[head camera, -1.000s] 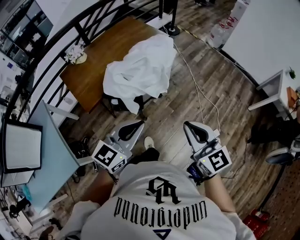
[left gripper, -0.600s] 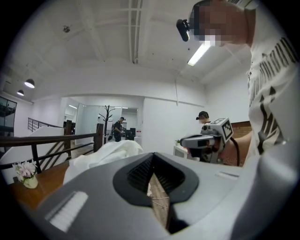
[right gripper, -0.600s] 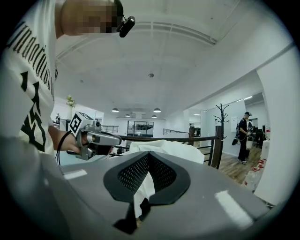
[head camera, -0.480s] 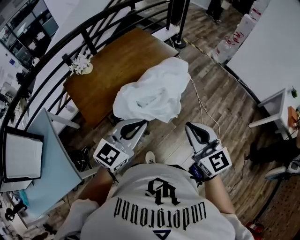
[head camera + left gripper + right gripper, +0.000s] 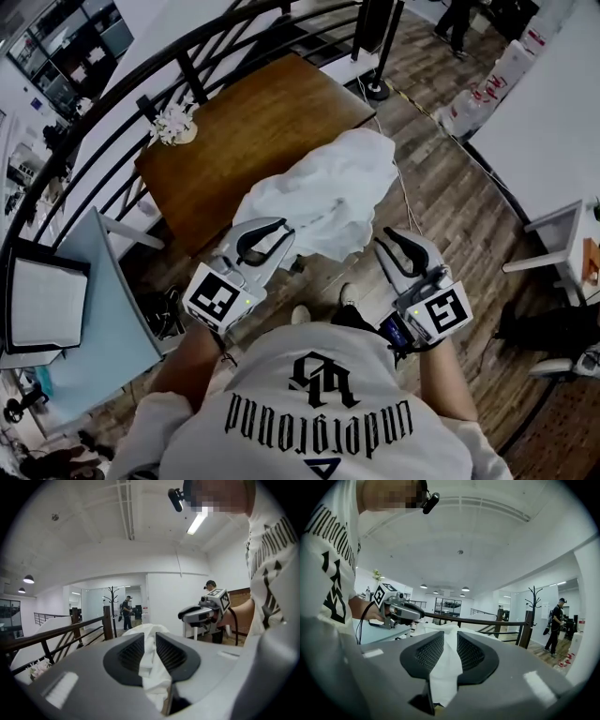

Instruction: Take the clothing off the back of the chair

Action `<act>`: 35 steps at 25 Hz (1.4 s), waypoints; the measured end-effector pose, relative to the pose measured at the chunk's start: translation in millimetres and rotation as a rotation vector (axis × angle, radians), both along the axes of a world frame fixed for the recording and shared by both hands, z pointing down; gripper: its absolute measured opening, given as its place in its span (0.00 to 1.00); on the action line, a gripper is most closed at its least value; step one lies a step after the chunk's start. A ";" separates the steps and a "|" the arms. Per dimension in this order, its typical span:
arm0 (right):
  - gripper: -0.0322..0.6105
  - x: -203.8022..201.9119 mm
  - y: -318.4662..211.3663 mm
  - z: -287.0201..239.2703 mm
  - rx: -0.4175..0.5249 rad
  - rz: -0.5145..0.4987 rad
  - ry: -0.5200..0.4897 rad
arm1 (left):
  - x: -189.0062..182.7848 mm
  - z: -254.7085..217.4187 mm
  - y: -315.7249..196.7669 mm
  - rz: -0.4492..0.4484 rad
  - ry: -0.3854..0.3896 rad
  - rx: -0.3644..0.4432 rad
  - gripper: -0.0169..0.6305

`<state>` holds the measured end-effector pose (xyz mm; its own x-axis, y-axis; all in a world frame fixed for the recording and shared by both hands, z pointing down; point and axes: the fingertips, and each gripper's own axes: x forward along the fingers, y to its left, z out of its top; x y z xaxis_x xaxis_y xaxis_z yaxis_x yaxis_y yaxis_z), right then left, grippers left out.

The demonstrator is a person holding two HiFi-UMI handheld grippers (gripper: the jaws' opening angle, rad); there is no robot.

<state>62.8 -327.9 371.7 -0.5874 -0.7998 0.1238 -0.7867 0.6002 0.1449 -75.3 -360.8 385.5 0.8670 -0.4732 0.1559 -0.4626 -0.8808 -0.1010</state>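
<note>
A white garment (image 5: pixel 328 187) lies draped over a chair pushed against the wooden table (image 5: pixel 253 122); the chair itself is almost wholly hidden under it. My left gripper (image 5: pixel 284 234) points at the garment's near left edge and my right gripper (image 5: pixel 384 246) at its near right edge, both held about level. The jaws of both are opening and stand a narrow gap apart. The white cloth (image 5: pixel 140 629) shows through the gap of the left gripper (image 5: pixel 150 637). It also shows (image 5: pixel 446 629) through that of the right gripper (image 5: pixel 451 637). Neither pair of pads visibly presses on it.
A small flower pot (image 5: pixel 173 122) stands on the table's far left corner, with a black railing (image 5: pixel 187 56) behind. A pale blue desk (image 5: pixel 103 309) is at my left, a white table (image 5: pixel 562 234) at my right. A cable (image 5: pixel 412 197) runs across the wooden floor.
I have walked closer to the table. Both grippers have travelled forward from well short of the chair to the garment's near edge.
</note>
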 end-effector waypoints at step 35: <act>0.48 11.5 -137.5 61.0 -0.133 -0.726 0.255 | 16.1 57.8 -66.6 -0.347 -0.271 -0.183 0.58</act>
<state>74.3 -465.4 432.7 -0.8984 -0.1952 0.3934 -0.1424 0.9769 0.1596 -59.2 -427.4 443.3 0.5787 -0.6717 0.4625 -0.7112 -0.6932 -0.1168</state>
